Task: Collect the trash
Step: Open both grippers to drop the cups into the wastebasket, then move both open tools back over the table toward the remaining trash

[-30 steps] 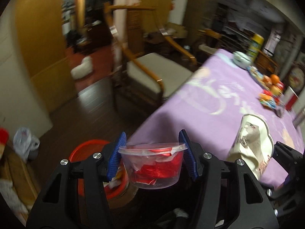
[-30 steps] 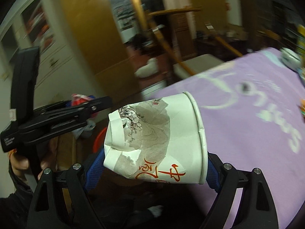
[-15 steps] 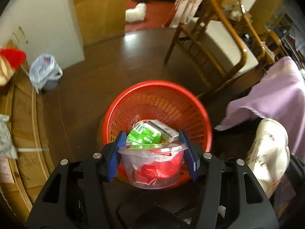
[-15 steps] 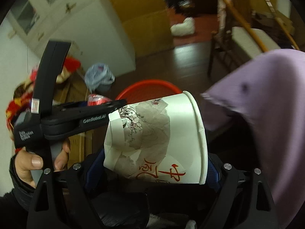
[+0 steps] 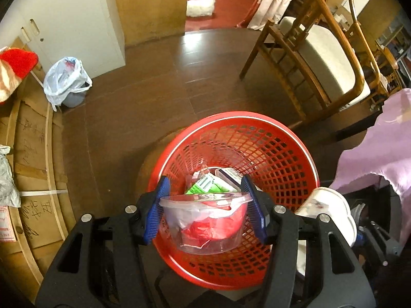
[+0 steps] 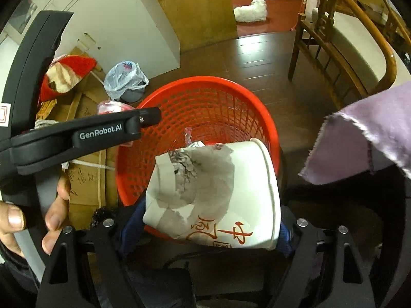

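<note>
My left gripper (image 5: 205, 200) is shut on a clear plastic tub (image 5: 205, 223) stuffed with red wrappers, and it points down over the red mesh basket (image 5: 272, 159). In the basket lie a green packet (image 5: 203, 186) and a small white box (image 5: 228, 174). My right gripper (image 6: 209, 231) holds a crumpled white paper cup (image 6: 218, 192) with red characters on its side. Its jaws are closing on the cup, just above the near rim of the basket (image 6: 205, 89). The left gripper (image 6: 149, 114) shows from the side at the basket's left rim. The cup (image 5: 328, 205) hangs at the basket's right edge.
A wooden chair (image 5: 321, 64) with a pale cushion stands beyond the basket on the right. A purple tablecloth (image 6: 372, 133) hangs down at right. A white plastic bag (image 5: 66, 82) sits on the dark floor by a white cabinet (image 5: 77, 20). Cardboard sheets (image 5: 30, 166) lie at left. A hand (image 6: 54, 205) grips the left tool.
Both grippers swung away from the purple table and tipped down over the red basket, carrying the tub and the cup. In the last half second they sank closer to it.
</note>
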Demonstrator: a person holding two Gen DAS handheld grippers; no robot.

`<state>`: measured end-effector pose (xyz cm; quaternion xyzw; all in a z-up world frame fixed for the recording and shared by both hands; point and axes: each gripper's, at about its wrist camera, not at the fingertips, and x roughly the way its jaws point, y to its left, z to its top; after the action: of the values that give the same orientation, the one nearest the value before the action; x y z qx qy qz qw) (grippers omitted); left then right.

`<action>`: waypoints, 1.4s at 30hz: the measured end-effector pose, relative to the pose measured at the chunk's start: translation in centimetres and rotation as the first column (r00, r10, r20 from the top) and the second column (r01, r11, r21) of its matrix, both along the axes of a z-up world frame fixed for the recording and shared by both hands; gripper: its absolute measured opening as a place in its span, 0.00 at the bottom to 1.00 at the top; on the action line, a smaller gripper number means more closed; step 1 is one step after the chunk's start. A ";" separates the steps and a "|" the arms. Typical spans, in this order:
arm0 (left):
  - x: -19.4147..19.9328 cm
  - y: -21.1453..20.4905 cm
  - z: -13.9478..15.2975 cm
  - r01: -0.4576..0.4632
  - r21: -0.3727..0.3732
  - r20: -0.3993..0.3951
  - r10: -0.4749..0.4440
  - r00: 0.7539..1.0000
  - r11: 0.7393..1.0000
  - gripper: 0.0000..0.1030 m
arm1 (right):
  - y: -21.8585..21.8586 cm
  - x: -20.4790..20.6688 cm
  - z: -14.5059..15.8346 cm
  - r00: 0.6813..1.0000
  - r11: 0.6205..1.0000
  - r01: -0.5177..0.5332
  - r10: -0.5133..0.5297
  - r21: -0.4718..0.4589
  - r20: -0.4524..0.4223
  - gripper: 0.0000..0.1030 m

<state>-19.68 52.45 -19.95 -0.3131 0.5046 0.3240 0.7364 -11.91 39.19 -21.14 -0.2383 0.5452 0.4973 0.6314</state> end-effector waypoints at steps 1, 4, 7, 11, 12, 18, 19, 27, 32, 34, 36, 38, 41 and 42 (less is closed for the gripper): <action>0.4 0.0 -0.2 0.009 -0.014 -0.008 -0.010 1.000 1.000 0.56 | 0.1 0.2 -0.3 1.000 1.000 0.002 -0.002 0.003 -0.013 0.80; 1.0 -0.2 -0.5 0.024 -0.036 -0.020 -0.025 0.999 0.999 0.67 | 0.1 1.0 -0.8 0.998 1.000 0.006 -0.005 0.022 -0.064 0.82; 1.0 -0.4 0.1 0.024 -0.020 -0.016 -0.025 1.000 1.000 0.70 | -0.6 1.7 -0.5 0.997 0.999 0.033 -0.031 0.038 -0.066 0.87; 0.8 -0.6 0.9 0.010 -0.013 -0.007 -0.010 1.000 1.000 0.71 | -1.5 2.0 0.2 0.996 0.998 0.048 -0.044 0.050 -0.075 0.88; 0.7 -0.7 1.2 0.009 -0.010 -0.006 -0.009 1.000 1.000 0.71 | -2.0 1.9 0.8 0.996 0.997 0.048 -0.044 0.060 -0.072 0.88; 0.4 -1.6 3.0 0.010 0.003 0.011 -0.010 1.000 1.000 0.71 | -4.5 1.0 4.3 1.000 0.994 0.026 -0.025 0.107 -0.008 0.88; 0.3 -2.0 3.6 0.013 0.010 0.020 -0.013 1.000 1.000 0.71 | -4.9 0.8 5.0 1.000 0.993 0.017 -0.019 0.117 0.012 0.88; 1.8 -7.1 9.8 0.111 0.119 0.086 -0.122 0.989 0.987 0.77 | -12.4 1.1 13.0 0.974 0.966 0.095 -0.141 0.242 0.177 0.88; 4.1 -12.3 13.5 0.224 0.201 0.104 -0.248 0.963 0.954 0.79 | -19.5 4.1 16.1 0.924 0.922 0.271 -0.330 0.277 0.194 0.88; 4.8 -14.3 14.6 0.259 0.225 0.114 -0.289 0.950 0.939 0.81 | -22.3 5.1 17.0 0.898 0.898 0.329 -0.393 0.292 0.198 0.88; 5.6 -16.3 15.6 0.291 0.244 0.119 -0.327 0.938 0.925 0.82 | -25.2 6.0 17.8 0.868 0.869 0.382 -0.454 0.314 0.200 0.88; 6.7 -18.7 16.6 0.332 0.260 0.127 -0.372 0.919 0.907 0.82 | -28.6 7.2 18.4 0.827 0.831 0.445 -0.524 0.333 0.203 0.89; 8.3 -22.3 17.6 0.398 0.286 0.120 -0.445 0.888 0.872 0.83 | -33.2 9.0 18.9 0.769 0.769 0.534 -0.615 0.351 0.178 0.89; 8.8 -23.3 17.9 0.414 0.295 0.115 -0.462 0.879 0.861 0.83 | -34.3 9.3 19.0 0.753 0.753 0.554 -0.635 0.355 0.170 0.89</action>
<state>-10.90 29.10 -2.08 -0.1182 0.4460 0.1811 0.8685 -2.58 4.92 -2.17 -0.0255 0.4206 0.3013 0.8554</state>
